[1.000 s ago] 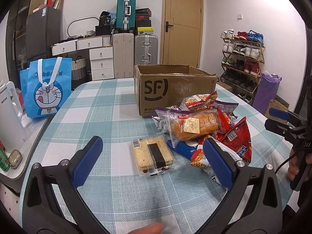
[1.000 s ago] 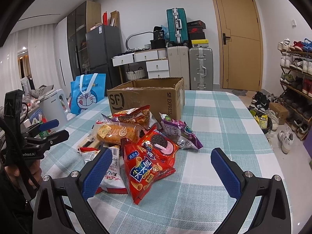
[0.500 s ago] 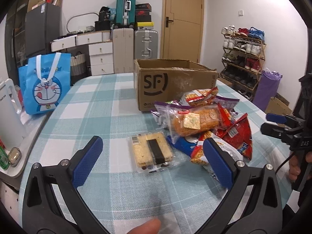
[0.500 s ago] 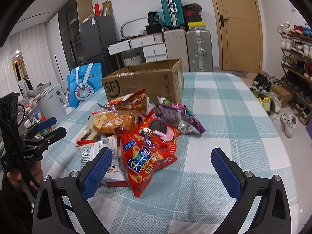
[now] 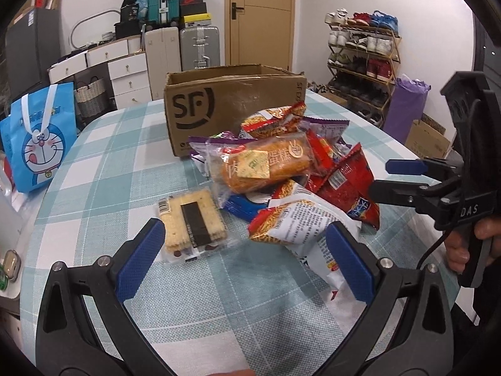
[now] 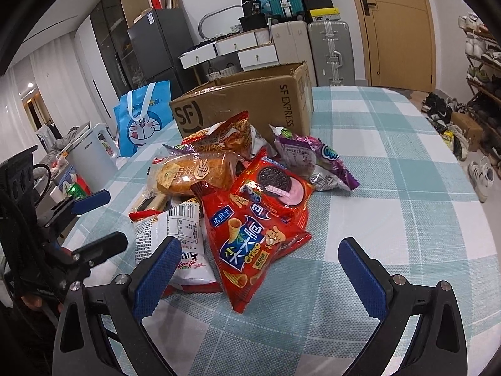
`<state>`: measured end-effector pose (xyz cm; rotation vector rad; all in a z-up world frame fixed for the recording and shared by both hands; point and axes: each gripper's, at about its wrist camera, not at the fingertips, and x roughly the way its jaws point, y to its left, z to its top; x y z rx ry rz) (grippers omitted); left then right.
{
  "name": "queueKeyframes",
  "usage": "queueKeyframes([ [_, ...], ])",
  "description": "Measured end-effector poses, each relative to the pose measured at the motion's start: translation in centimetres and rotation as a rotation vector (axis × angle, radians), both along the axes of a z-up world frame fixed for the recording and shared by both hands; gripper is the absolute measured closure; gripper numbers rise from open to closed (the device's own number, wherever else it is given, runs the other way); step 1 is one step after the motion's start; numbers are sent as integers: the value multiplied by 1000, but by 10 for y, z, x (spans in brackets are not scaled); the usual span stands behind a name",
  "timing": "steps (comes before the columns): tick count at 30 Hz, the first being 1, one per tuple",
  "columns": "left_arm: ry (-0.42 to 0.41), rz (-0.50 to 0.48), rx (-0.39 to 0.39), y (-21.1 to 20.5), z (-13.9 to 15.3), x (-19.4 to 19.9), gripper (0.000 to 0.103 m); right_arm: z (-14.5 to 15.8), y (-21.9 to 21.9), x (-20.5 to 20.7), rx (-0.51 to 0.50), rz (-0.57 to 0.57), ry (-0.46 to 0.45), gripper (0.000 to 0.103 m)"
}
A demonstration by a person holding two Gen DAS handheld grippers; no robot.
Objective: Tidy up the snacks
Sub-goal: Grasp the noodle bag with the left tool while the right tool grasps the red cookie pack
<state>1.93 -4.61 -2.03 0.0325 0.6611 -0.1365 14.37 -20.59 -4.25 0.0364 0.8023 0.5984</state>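
A pile of snack packs lies on the checked table in front of an open cardboard SF box (image 5: 231, 106). Topmost is a clear cake pack (image 5: 266, 166). A cracker pack (image 5: 192, 219) lies apart at the pile's left, just ahead of my left gripper (image 5: 244, 260), which is open and holds nothing. A white and red bag (image 5: 300, 222) reaches its right finger. My right gripper (image 6: 260, 277) is open too, low over the table. A red crisp bag (image 6: 247, 244) points into its gap, untouched. Behind it lie a red Oreo pack (image 6: 275, 181) and a purple pack (image 6: 310, 156).
A blue Doraemon bag (image 5: 37, 138) stands at the table's left edge, beside a white appliance (image 6: 90, 153). A shoe rack (image 5: 363, 56) lines the right wall, and suitcases and drawers stand behind the box. Bare checked cloth (image 6: 407, 188) lies right of the pile.
Both grippers have come closer to the snack pile and lower over the table. Both stayed open. The snacks and the box have not moved.
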Motion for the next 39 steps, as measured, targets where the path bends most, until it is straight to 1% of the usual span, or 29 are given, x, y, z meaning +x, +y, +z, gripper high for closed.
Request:
queueKeyframes([
  [5, 39, -38, -17, -8, -4, 8, 1, -7, 7, 10, -2, 6, 44, 4],
  [11, 78, -76, -67, -14, -9, 18, 1, -12, 13, 22, 6, 10, 68, 5],
  [13, 92, -90, -82, -15, -11, 22, 1, -13, 14, 25, 15, 15, 80, 7],
  [14, 101, -97, -89, -15, -11, 24, 1, -14, 15, 27, 18, 16, 86, 11],
  [15, 109, -107, -100, -15, -12, 25, 3, -15, 15, 29, 17, 18, 97, 15],
  [18, 131, -127, -118, -18, -15, 30, 7, -16, 16, 30, 21, 18, 106, 19],
  [19, 137, -136, -123, -19, -16, 31, 11, -16, 15, 30, 26, 19, 104, 19],
  [23, 149, -166, -143, -22, -18, 33, 18, -17, 16, 28, 45, 31, 111, 31],
  [25, 151, -175, -156, -23, -18, 32, 22, -16, 18, 26, 38, 37, 106, 37],
  [27, 147, -174, -168, -22, -18, 33, 24, -16, 18, 23, 33, 42, 99, 43],
  [29, 147, -170, -189, -18, -18, 33, 27, -15, 18, 21, 34, 47, 94, 47],
  [30, 149, -168, -201, -16, -18, 32, 31, -15, 18, 20, 34, 51, 92, 50],
  [31, 152, -167, -211, -15, -18, 32, 36, -15, 18, 20, 34, 54, 91, 51],
  [33, 164, -175, -238, -12, -20, 32, 41, -14, 17, 18, 39, 58, 85, 56],
  [36, 168, -187, -256, -11, -20, 33, 46, -14, 16, 16, 48, 60, 82, 58],
  [39, 164, -189, -250, -11, -20, 34, 46, -14, 16, 14, 57, 72, 85, 59],
])
